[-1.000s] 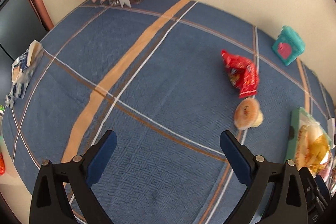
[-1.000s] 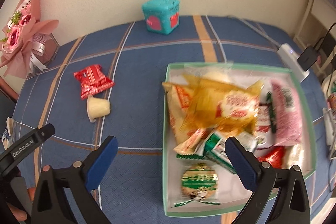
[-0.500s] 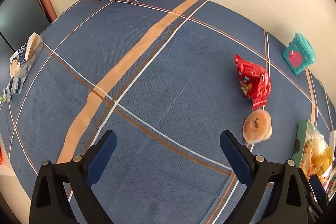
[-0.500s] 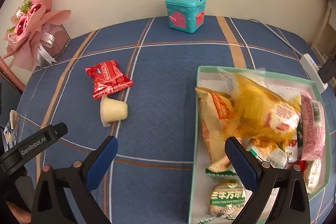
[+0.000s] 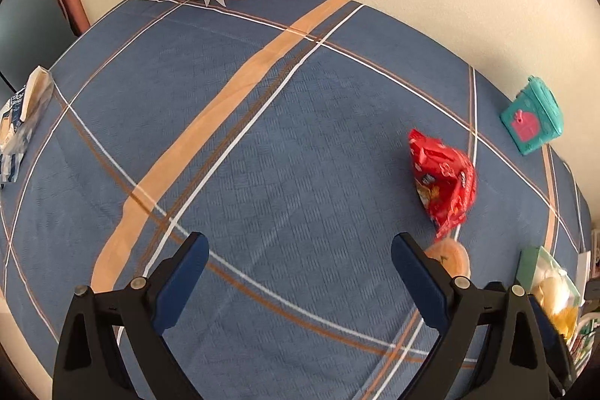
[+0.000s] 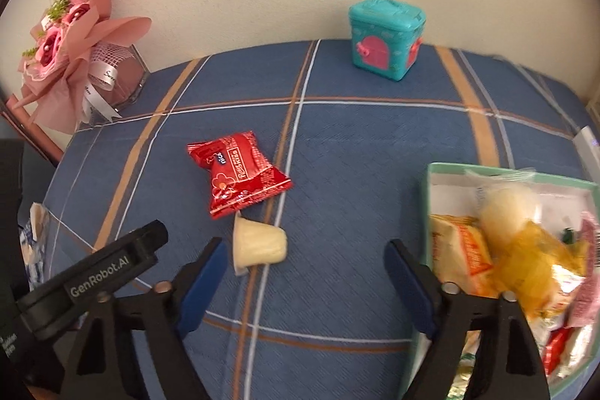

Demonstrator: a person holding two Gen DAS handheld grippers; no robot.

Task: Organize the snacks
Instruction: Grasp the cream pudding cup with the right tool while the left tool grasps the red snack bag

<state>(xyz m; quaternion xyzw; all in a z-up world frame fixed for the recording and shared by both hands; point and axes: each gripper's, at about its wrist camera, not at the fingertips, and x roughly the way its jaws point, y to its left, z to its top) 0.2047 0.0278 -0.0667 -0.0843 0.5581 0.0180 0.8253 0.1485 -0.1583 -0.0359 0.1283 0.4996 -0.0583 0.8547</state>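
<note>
Two snacks lying loose on the blue plaid tablecloth (image 6: 337, 145), outside the mint-rimmed snack box (image 6: 431, 212): red foil packet (image 6: 238, 175) and pale jelly cup (image 6: 258, 244), nearly touching. Likely awaiting transfer into the box, already crowded with bagged snacks.

Right gripper (image 6: 305, 272) hovering above the cloth, between jelly cup and box; blue pads closing, nothing between them. Probably narrowing in preparation for the small cup just beside the left pad.

Left gripper (image 5: 298, 268) pointing steeply down at bare cloth, fingers spread wide, holding nothing; jelly cup (image 5: 450, 255) partly hidden behind its right finger.

Jelly cup lying tipped on its side: long axis running across the right wrist view, foil-lidded wide end facing left, narrow base facing the box.

Red packet lying flat, long axis running diagonally from upper left to lower right, lower crimped end pointing toward the box.

Teal toy box (image 6: 386, 38) and pink bouquet (image 6: 71, 40) standing well apart near the wall.
</note>
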